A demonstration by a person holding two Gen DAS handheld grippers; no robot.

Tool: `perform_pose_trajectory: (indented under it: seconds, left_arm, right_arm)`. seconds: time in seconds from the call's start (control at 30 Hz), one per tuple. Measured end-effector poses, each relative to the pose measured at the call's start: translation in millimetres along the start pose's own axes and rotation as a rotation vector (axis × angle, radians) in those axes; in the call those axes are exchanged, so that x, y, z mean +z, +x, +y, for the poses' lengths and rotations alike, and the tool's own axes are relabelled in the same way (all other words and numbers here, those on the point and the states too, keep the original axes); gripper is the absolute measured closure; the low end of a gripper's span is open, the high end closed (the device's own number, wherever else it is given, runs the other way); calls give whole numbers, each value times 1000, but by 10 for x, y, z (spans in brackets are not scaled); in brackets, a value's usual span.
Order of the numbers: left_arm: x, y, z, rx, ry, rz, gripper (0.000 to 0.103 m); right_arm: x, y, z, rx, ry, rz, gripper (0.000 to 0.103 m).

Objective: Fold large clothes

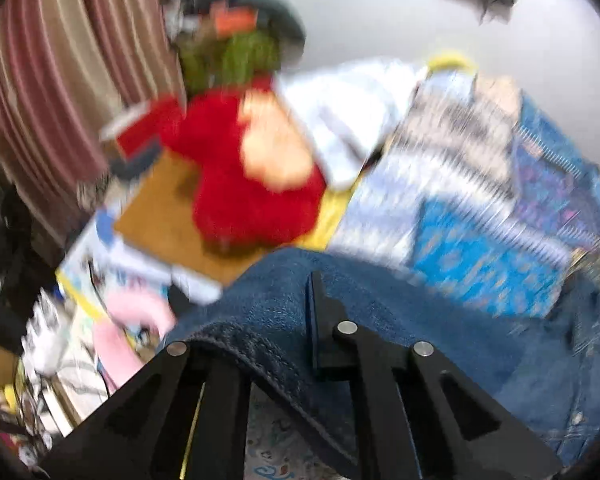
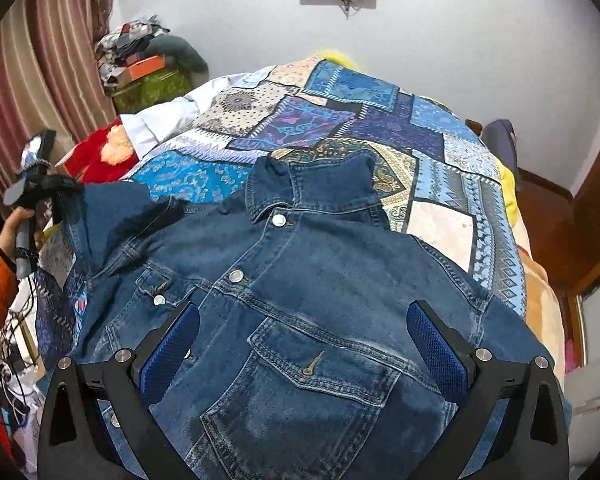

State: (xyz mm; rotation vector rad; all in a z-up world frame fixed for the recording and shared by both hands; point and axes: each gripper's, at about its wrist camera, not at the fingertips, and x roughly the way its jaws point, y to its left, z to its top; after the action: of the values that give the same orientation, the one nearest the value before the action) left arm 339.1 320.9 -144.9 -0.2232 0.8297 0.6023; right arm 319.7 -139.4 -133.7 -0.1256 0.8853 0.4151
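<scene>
your left claw (image 1: 260, 344) is pinched on the sleeve (image 2: 112, 204) of the denim jacket (image 2: 300, 300), lifted off the left edge of the bed (image 2: 440, 220). the jacket lies front up on the quilt, collar toward the wall. your right claw (image 2: 300, 356) hangs wide apart over the chest pocket, gripping nothing. carry the sleeve across the chest in one smooth arc, keep it taut, and press the right claw on the body so it can't slide.
</scene>
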Motion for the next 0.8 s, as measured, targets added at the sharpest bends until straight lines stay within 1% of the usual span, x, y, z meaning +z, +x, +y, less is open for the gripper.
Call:
perform_pose_trajectory:
  seconds: [0.03,0.07,0.13,0.2,0.23,0.27,0.3,0.37,0.4,0.43,0.47,0.5,0.53,0.6,0.63,0.67,0.7,0.77,0.8]
  left_arm:
    - [49,-173,-50,-9,-2,-48,98]
    - [76,-365,-144,-36,5,-103,98]
    - [56,-726,-444,-105,83,-199,98]
    - [-50,-986,-768,-157,177,-255,98]
    - [-170,-1131,-1008,-209,244,-271,98]
    - [-275,-1195,-1189,-254,289,-261,98]
    - [-383,-1213,-1360,-296,327,-232,97]
    - [-617,-1129,-1639,-360,388,-144,90]
    - [-727,-1047,-1751,-383,417,-90,75]
    - [-863,-928,-1875,-405,444,-15,54]
    - [-1022,-777,-1959,-419,457,73,43]
    - [-1134,-663,-1995,-429,454,140,35]
    - [-1292,-516,-1985,-456,433,234,35]
    - [-1486,-372,-1906,-513,386,372,35]
    - [-1564,-357,-1893,-536,363,412,35]
    - [-1618,-375,-1829,-557,337,439,35]
    - [-1642,-411,-1751,-569,319,449,35]
    - [-1542,-463,-1541,-587,282,442,35]
    - [-1439,-507,-1398,-596,256,424,34]
  right_arm:
    - [0,-16,-24,-2,8,-2,0]
    - [1,-34,-47,-2,15,-6,0]
    - [1,-90,-88,2,34,-17,0]
    - [8,-141,-131,8,58,-28,0]
    - [8,-182,-153,16,74,-35,0]
    - [8,-213,-160,21,83,-39,0]
    - [1,-265,-175,31,95,-46,0]
    - [-31,-377,-194,42,102,-63,0]
    - [-47,-436,-196,40,99,-72,0]
    - [-68,-503,-205,33,92,-84,0]
    - [-95,-567,-218,23,84,-96,0]
    - [-120,-627,-232,13,78,-105,0]
    - [-148,-683,-260,2,73,-112,0]
    - [-207,-777,-328,-18,67,-124,0]
    - [-229,-804,-360,-25,67,-126,0]
    - [-258,-834,-404,-34,70,-127,0]
    - [-285,-853,-452,-42,76,-125,0]
    - [-329,-861,-537,-48,93,-118,0]
    - [-350,-853,-587,-48,106,-111,0]
